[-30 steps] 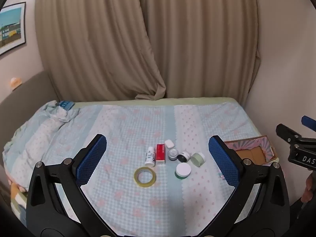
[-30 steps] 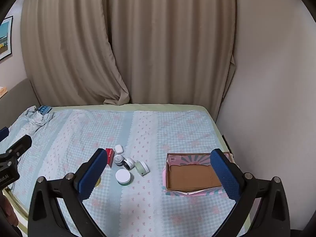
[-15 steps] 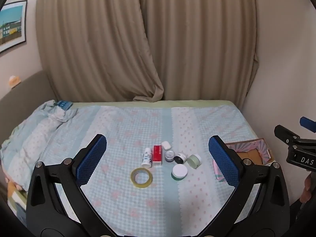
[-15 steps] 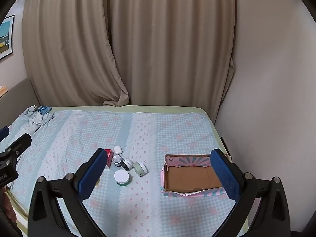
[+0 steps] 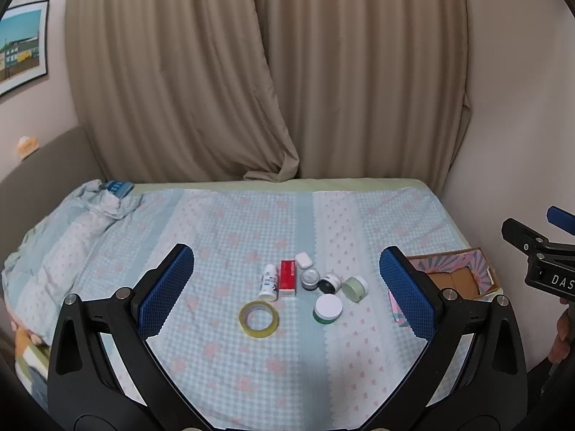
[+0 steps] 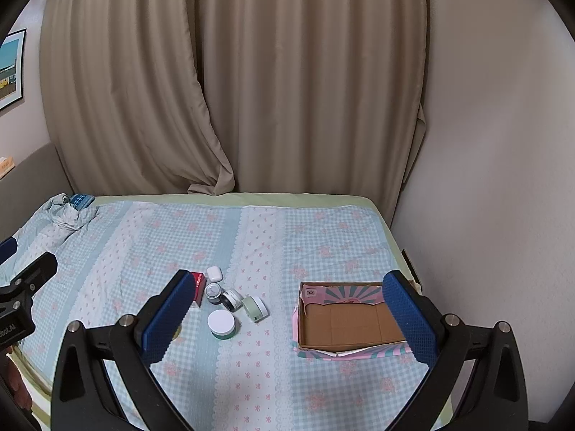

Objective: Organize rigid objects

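Two hand-held grippers hang above a bed, both with jaws spread wide and nothing between them. The left gripper faces a cluster of small things on the checked bedspread; the right gripper faces the gap between that cluster and one open cardboard box, which lies near the bed's right edge with its floor bare.

The cluster, well apart from the box, holds seven items:
- one roll of tape, lying flat, nearest the grippers;
- one white bottle lying on its side, just beside one red carton;
- one white earbud case at the far end;
- four jars: one silver-lidded, one black, one pale green jar tipped on its side, and one white-lidded green jar standing upright.

Beige curtains hang behind the bed.
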A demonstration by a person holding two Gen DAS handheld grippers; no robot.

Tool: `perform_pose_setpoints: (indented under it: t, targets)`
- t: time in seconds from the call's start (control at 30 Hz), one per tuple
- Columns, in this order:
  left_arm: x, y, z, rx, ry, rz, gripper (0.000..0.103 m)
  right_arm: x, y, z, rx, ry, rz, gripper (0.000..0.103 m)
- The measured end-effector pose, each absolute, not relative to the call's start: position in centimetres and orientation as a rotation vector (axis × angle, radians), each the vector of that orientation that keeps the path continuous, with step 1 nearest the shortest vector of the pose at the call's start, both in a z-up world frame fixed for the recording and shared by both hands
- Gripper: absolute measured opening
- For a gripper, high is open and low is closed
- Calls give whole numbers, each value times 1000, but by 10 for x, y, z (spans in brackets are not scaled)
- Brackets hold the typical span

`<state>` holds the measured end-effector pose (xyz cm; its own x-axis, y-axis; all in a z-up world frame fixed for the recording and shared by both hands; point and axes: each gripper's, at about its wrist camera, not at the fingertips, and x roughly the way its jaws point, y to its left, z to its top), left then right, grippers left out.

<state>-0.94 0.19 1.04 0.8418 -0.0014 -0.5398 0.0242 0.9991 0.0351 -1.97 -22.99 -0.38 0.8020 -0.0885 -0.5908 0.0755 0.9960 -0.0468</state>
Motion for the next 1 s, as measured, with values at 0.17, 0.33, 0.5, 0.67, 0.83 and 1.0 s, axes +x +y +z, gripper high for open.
perform_pose_setpoints:
  t: [0.17,0.33,0.5,0.67,0.83,1.0]
  targets:
    - [-7,1,11,45,568,-10,102,-22,-229,-6,-21,629,-91,103]
    - [-8,2,6,44,571,-13,102,-21,-229,-6,-19,629,-90,103]
    - [-9,3,4,43,571,-8,102,-22,-230,-6,-18,627,-90,103]
    - [-10,2,3,43,569,-9,102,-23,-229,-8,-17,626,-93,103]
    - [-14,1,3,40,557,-12,102,-22,-227,-6,-15,631,-97,103]
    - [-17,0,-1,39,556,-12,102,-22,-226,-6,-13,631,-98,103]
